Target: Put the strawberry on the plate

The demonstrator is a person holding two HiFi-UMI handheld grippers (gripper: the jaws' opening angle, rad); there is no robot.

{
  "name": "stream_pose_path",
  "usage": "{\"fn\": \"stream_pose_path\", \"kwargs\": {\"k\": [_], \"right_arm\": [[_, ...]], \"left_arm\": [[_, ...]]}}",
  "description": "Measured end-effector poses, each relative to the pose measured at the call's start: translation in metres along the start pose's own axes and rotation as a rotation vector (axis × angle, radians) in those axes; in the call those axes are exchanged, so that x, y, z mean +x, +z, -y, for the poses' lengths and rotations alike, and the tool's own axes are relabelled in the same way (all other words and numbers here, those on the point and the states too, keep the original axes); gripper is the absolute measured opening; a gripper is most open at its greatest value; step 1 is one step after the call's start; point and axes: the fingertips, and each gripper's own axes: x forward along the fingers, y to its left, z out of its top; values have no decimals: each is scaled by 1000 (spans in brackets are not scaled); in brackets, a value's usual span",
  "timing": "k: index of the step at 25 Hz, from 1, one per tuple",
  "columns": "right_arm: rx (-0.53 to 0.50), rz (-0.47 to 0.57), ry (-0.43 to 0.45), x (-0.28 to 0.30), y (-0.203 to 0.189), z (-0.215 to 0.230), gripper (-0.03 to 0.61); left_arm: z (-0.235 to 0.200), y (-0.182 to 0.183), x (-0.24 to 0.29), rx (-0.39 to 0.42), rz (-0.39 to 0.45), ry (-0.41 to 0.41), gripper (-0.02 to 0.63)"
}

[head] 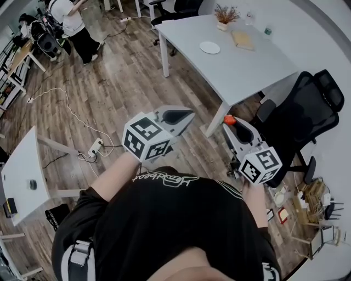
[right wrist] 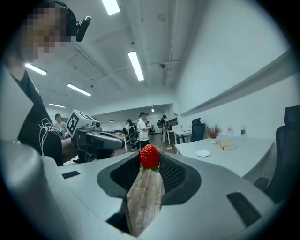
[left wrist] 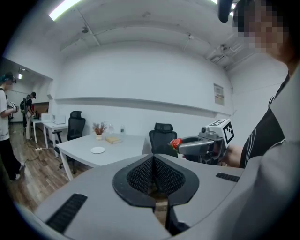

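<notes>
A red strawberry [head: 229, 120] [right wrist: 149, 156] with green leaves sits pinched at the tips of my right gripper [head: 231, 123] [right wrist: 149, 161], which is shut on it and held in the air over the wood floor. In the left gripper view the strawberry [left wrist: 176, 143] shows at the end of the right gripper [left wrist: 180, 146]. My left gripper [head: 188, 114] [left wrist: 153, 158] hangs beside it to the left, jaws together with nothing between them. A small white plate [head: 209, 48] [left wrist: 98, 150] [right wrist: 203, 153] lies on the white table [head: 258, 71] ahead, well beyond both grippers.
On the table stand a potted dry plant [head: 225, 15] and a book [head: 242, 39]. A black office chair [head: 307, 112] is right of the right gripper. A power strip with cables [head: 94, 147] lies on the floor. People [head: 70, 22] stand at the far left.
</notes>
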Motion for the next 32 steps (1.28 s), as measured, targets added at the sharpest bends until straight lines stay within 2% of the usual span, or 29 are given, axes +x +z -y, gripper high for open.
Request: {"fn": "stream_pose_path", "kwargs": {"k": [8, 17, 26, 32], "right_arm": [[2, -8, 39, 20, 2, -11, 126], [45, -15, 32, 46, -5, 18, 126], [19, -27, 9, 120, 14, 72, 126], [55, -41, -26, 186, 27, 124, 126]], "left_arm": [[-14, -6, -11, -20, 0, 19, 7], [-44, -5, 16, -27, 8, -8, 7], [-135, 16, 55, -46, 28, -27, 8], [-215, 33, 97, -88, 9, -67, 8]]}}
